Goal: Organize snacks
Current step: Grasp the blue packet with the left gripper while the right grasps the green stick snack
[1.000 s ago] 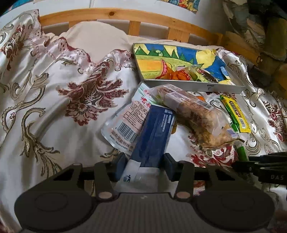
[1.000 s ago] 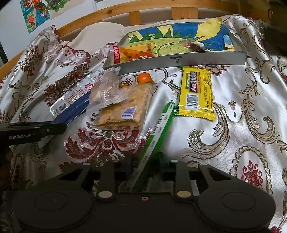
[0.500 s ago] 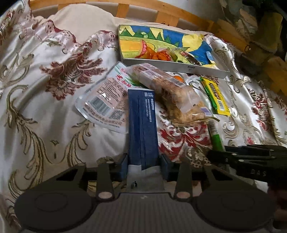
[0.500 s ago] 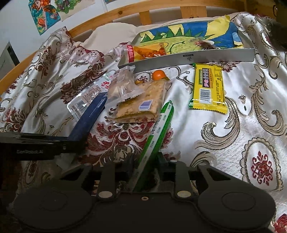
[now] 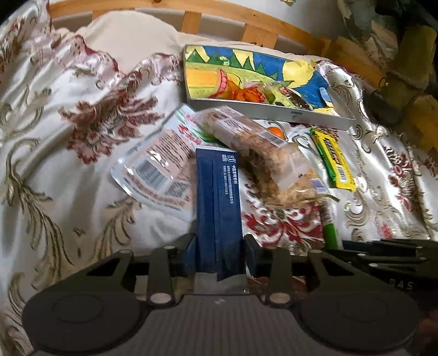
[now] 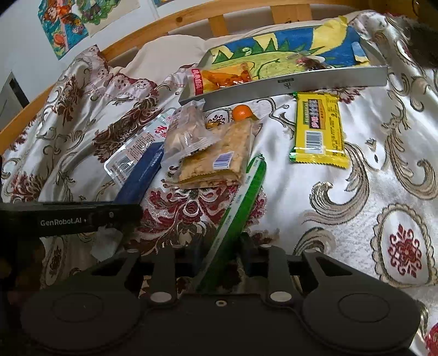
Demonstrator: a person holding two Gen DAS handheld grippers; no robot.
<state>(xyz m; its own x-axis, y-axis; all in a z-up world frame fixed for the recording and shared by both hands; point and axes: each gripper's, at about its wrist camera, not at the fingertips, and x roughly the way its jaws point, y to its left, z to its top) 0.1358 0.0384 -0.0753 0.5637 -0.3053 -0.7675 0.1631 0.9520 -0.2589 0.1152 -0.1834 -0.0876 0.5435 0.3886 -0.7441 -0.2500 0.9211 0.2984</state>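
Note:
On the patterned bedspread lies a heap of snacks. My left gripper [image 5: 220, 253] has a long dark blue packet [image 5: 217, 191] between its jaws, which are closing, and the pads touch its sides. My right gripper [image 6: 219, 254] is shut on the near end of a green stick packet [image 6: 243, 197]. A biscuit packet [image 6: 216, 158] and a clear packet of pale snacks [image 6: 186, 128] lie just beyond. Further back are a yellow bar [image 6: 317, 128] and a small orange sweet [image 6: 242, 112]. The silver tray [image 6: 287, 87] at the back holds an orange snack bag [image 6: 221, 78].
A flat clear packet with red print [image 5: 158, 169] lies left of the blue packet. The wooden headboard [image 5: 219, 16] and a pillow [image 5: 131, 46] stand behind the tray. The two grippers are side by side, the left one [image 6: 82, 219] close to the green stick.
The left jaws have narrowed onto the blue packet, which has swung from slanted to straight ahead. The right gripper keeps its hold on the green stick, barely shifted.

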